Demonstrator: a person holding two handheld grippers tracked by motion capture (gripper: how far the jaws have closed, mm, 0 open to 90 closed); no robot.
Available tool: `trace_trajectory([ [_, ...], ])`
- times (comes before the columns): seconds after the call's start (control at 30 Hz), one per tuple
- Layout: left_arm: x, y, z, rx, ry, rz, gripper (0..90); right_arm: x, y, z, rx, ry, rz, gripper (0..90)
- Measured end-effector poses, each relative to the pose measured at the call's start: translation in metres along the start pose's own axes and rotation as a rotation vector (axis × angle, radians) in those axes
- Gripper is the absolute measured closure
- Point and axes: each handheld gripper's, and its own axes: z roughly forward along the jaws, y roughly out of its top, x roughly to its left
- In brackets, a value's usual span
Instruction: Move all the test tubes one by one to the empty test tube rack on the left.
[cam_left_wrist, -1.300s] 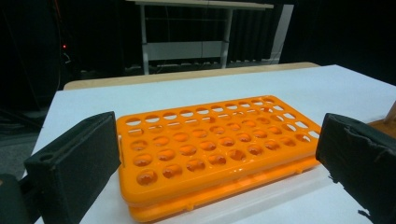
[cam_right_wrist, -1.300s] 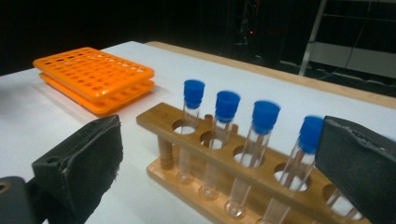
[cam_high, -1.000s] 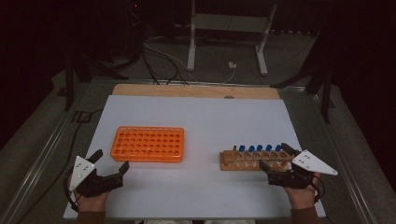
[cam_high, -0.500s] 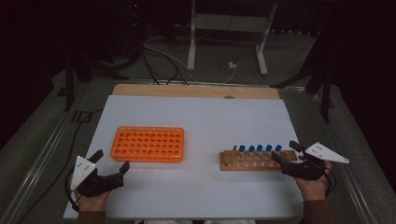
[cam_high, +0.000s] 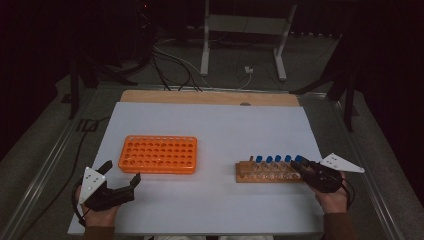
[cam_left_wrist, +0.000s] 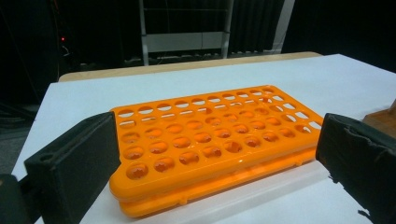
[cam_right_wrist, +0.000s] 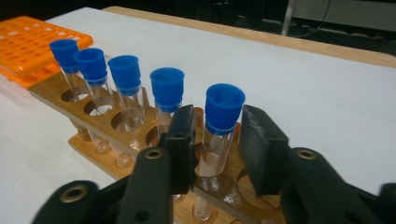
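An empty orange tube rack (cam_high: 158, 154) (cam_left_wrist: 205, 140) lies left of centre on the white sheet. My left gripper (cam_high: 121, 171) (cam_left_wrist: 217, 135) rests open just in front of it, jaws spread wider than the rack's near end, nothing held. At the right, a wooden rack (cam_high: 267, 172) (cam_right_wrist: 60, 91) holds several clear tubes with blue caps (cam_high: 277, 159). My right gripper (cam_high: 303, 168) (cam_right_wrist: 217, 116) reaches in from the rack's right end. Its jaws stand either side of the end tube (cam_right_wrist: 223, 109) just below the cap, with a thin gap on each side.
The white sheet (cam_high: 225, 125) covers a wooden tabletop whose bare far edge (cam_high: 210, 97) shows. Cables and metal stand legs (cam_high: 205, 45) are on the dark floor beyond. Open sheet lies between the two racks and behind them.
My right gripper drew back to the right of the wooden rack, then came in around the end tube. The left gripper and both racks have stayed put.
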Motion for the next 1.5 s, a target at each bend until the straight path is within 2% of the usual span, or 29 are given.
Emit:
trace_trajectory([
  [0.1, -0.001, 0.0, 0.001, 0.006, -0.002, 0.012, 0.6, 0.005, -0.001, 0.002, 0.009, -0.02, -0.029, 72.3],
  [0.2, -0.003, 0.0, 0.001, 0.015, -0.005, 0.023, 0.6, 0.006, -0.002, 0.003, 0.008, -0.024, -0.035, 75.7],
  [0.43, -0.005, 0.0, 0.004, 0.036, -0.023, 0.032, 0.6, 0.007, -0.001, 0.003, 0.009, -0.018, -0.036, 77.0],
  [0.6, -0.005, 0.0, 0.005, 0.041, -0.034, 0.026, 0.6, 0.007, -0.001, 0.002, 0.01, -0.018, -0.033, 77.0],
  [0.77, -0.004, 0.003, 0.006, 0.045, -0.044, 0.003, 0.7, 0.005, -0.001, 0.001, 0.008, -0.02, -0.02, 77.0],
  [0.83, -0.004, 0.005, 0.006, 0.046, -0.064, -0.005, 0.6, 0.005, 0.001, -0.001, 0.0, -0.017, -0.011, 77.0],
  [0.93, -0.007, 0.008, 0.007, 0.052, -0.084, 0.003, 0.6, 0.005, 0.004, -0.003, -0.01, -0.013, -0.011, 77.0],
  [1.03, -0.01, 0.012, 0.01, 0.068, -0.086, 0.01, 0.7, 0.007, 0.008, -0.007, -0.024, -0.011, -0.015, 77.1],
  [1.07, -0.012, 0.014, 0.01, 0.063, -0.107, 0.008, 0.6, 0.008, 0.01, -0.008, -0.029, -0.01, -0.016, 77.1],
  [1.13, -0.014, 0.016, 0.011, 0.06, -0.116, 0.011, 0.7, 0.008, 0.012, -0.009, -0.033, -0.01, -0.019, 77.0],
  [1.3, -0.018, 0.022, 0.011, 0.038, -0.167, 0.021, 0.6, 0.011, 0.024, -0.016, -0.064, -0.015, -0.037, 77.0],
  [1.5, -0.021, 0.029, 0.012, 0.022, -0.195, 0.039, 0.6, 0.013, 0.039, -0.024, -0.094, -0.023, -0.055, 77.1],
])
